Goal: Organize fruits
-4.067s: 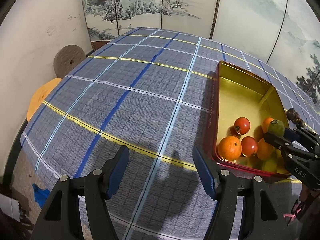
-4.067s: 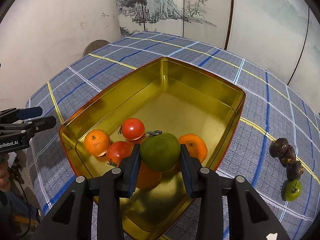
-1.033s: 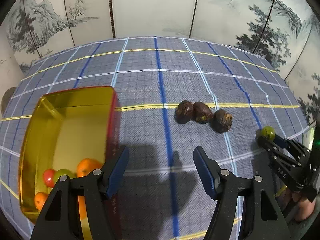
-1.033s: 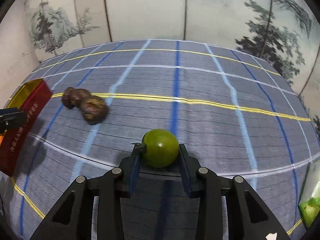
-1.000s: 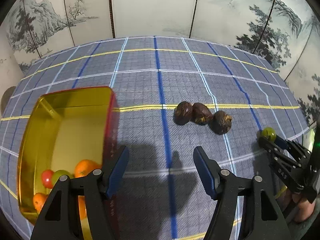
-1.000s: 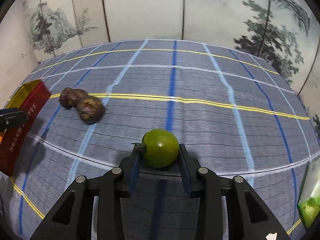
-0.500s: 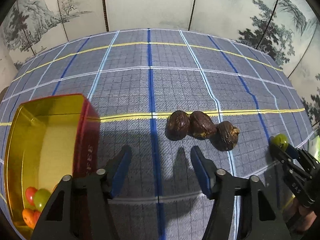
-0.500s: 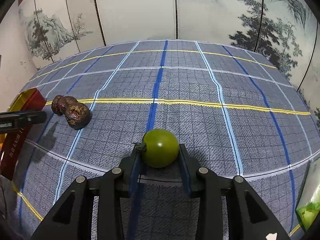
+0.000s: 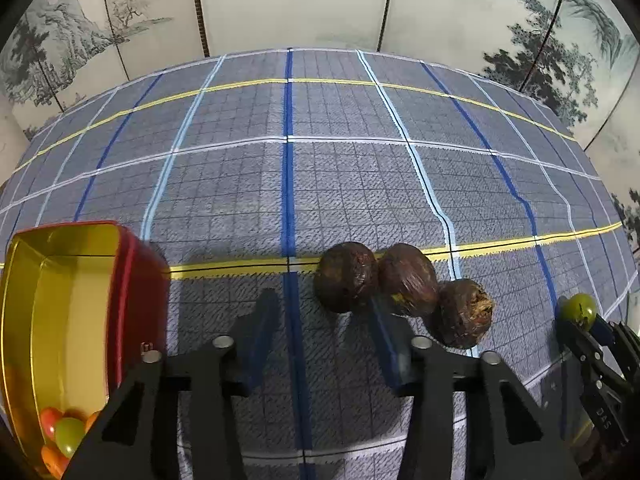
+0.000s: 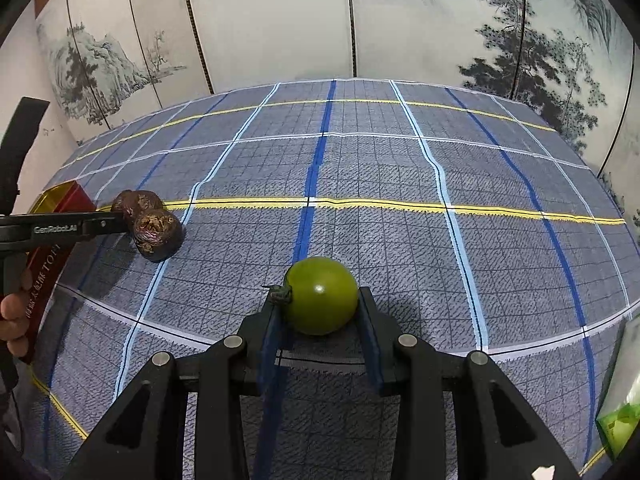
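Three dark brown wrinkled fruits lie in a row on the checked cloth. My left gripper hangs just short of the leftmost one. Its jaws are closing, the fruit lies at their tips and the pads do not press on it. My right gripper is shut on a green tomato just above the cloth. In the left wrist view that tomato shows at the far right. The gold tin with red outer walls stands at the left, with orange, red and green fruit in its near end.
A painted folding screen closes off the far side of the round table. A green packet lies at the right edge. A person's hand holds the left gripper beside the tin's red wall.
The left gripper has come forward and down to the brown fruits, and its jaws have narrowed. The right gripper has kept the green tomato in place.
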The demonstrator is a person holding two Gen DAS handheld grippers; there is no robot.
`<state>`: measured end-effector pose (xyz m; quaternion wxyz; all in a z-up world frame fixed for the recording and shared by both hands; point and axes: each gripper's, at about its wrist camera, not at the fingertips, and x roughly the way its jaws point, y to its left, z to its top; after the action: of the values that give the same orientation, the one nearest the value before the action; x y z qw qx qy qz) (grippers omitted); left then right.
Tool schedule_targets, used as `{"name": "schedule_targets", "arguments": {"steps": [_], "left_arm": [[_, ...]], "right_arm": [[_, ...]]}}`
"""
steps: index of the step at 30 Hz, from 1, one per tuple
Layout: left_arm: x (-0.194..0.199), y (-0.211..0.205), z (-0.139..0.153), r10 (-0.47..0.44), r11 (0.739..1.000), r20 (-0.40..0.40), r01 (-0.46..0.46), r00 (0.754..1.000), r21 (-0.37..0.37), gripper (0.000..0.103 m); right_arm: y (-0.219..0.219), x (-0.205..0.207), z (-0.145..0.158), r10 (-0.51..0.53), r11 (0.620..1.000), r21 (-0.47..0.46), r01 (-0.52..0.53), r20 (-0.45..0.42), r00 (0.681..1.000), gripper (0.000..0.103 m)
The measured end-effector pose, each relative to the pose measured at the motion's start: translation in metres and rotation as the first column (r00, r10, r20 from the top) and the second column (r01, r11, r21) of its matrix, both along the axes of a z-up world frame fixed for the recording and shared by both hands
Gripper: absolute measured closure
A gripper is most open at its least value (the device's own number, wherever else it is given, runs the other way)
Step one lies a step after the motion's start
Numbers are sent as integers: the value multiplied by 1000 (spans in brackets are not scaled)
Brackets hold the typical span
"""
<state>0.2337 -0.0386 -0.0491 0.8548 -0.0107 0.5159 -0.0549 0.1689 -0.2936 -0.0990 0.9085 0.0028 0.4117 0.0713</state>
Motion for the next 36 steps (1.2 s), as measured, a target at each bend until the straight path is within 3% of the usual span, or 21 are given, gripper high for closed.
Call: {"name": "schedule_targets", "arguments": {"steps": [3,18,23,36], "left_arm": [[-1,1,1,2,1000,2,-1,1000,-8,78],[-40,14,7,16,1000,-17,-16,1000,-11,80],[-53,12,19,8,1000,-3,-8,1000,-24,89],[-68,13,19,-37,999,-21,36,999,-40,87]], "right_arm": [[1,0,0,0,1000,-3,0,0,1000,69],[1,0,0,1,1000,-3,-1,0,1000,69],[1,0,0,1,1000,-5,-1,0,1000,69],[3,0,0,0,1000,-18,0,0,1000,69]]}}
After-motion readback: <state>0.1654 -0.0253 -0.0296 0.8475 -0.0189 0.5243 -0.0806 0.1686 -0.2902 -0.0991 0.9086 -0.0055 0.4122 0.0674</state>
